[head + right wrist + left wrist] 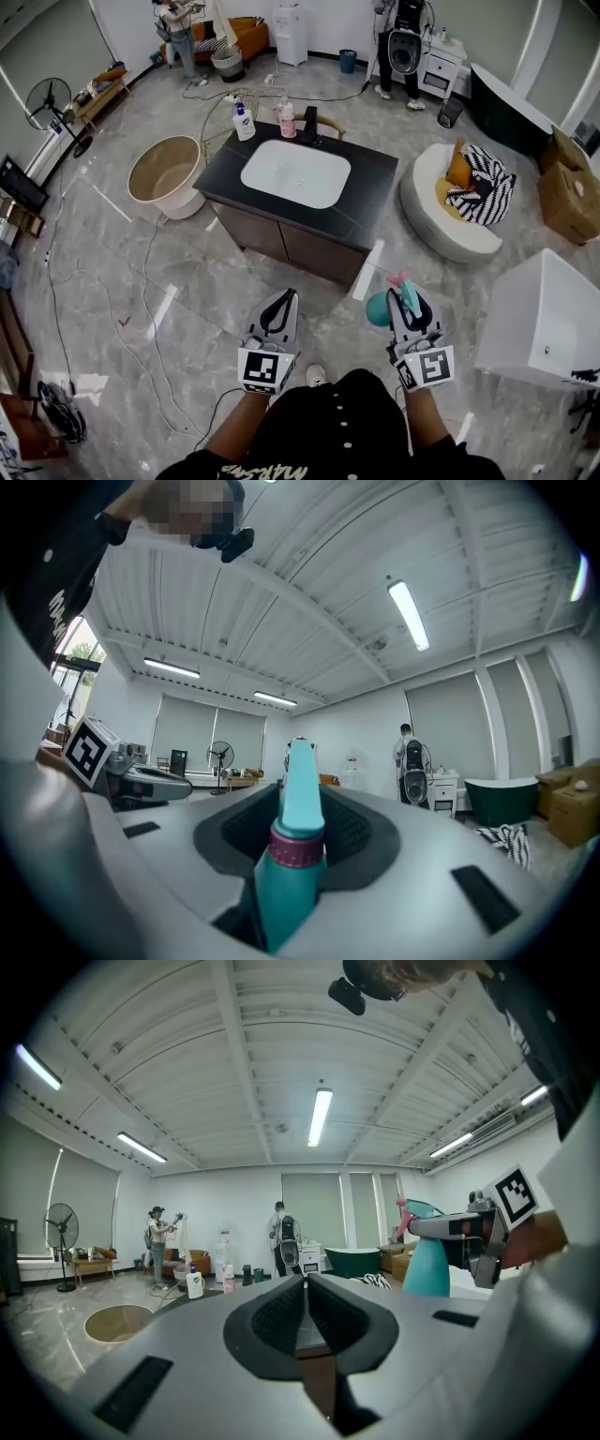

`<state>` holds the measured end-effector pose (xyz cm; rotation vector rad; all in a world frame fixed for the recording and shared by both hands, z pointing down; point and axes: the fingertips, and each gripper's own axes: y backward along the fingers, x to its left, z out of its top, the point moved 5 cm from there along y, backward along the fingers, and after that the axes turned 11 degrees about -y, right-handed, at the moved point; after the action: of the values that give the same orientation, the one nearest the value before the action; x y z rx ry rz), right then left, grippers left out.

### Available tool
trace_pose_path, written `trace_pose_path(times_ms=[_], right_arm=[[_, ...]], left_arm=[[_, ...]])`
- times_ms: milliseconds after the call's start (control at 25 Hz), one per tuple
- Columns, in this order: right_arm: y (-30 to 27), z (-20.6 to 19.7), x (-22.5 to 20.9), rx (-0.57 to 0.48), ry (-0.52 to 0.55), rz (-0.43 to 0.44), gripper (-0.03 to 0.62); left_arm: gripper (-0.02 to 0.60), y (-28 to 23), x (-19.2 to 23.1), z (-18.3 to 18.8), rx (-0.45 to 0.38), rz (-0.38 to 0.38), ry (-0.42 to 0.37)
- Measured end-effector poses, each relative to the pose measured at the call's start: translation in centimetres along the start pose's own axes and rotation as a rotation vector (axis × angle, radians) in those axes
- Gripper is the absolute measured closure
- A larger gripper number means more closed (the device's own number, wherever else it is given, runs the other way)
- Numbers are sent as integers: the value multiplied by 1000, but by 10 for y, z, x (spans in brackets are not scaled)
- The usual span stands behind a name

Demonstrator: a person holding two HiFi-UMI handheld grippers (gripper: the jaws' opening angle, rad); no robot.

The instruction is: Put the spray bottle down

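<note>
Gripping the spray bottle (379, 308), right claw (413, 303) faces a black vanity (371, 193); left claw (278, 310) closed.

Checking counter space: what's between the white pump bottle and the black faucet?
A pink bottle, upright between the white pump bottle and the black faucet; head view shows it.

Teal bottle (379, 309), pink trigger (401, 279), magenta collar (297, 847). Black worktop (370, 192), white sink (295, 173). Beige tub (169, 178). Black-white striped cushion (483, 187). Grey marbled floor (122, 281).
</note>
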<state>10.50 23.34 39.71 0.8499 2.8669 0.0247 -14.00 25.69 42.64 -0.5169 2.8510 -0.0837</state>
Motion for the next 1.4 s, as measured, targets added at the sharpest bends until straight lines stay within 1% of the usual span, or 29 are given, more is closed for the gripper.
trace_pose_path(times_ms=[160,360,520,640,920,1160,1400], right_arm=[[-14,-4,-1,10,-7,-6,476],[-33,-10,-10,13,-6,-16,476],[-52,-10,-24,6,-4,-19,476],[-68,-9,-39,-3,-1,-22,476],[-125,-10,-85,-4,1,-19,476],[-178,0,-135,3,9,-20,476],[-223,5,-176,10,7,-5,476]], left_arm=[[560,-10,7,-6,18,-23,12],[560,-23,13,-19,46,-33,26],[560,-38,23,-22,51,-10,25],[560,-58,29,-18,44,10,10],[560,-131,47,-21,46,6,25],[560,-205,61,-4,45,7,17],[560,-266,77,7,51,29,6]])
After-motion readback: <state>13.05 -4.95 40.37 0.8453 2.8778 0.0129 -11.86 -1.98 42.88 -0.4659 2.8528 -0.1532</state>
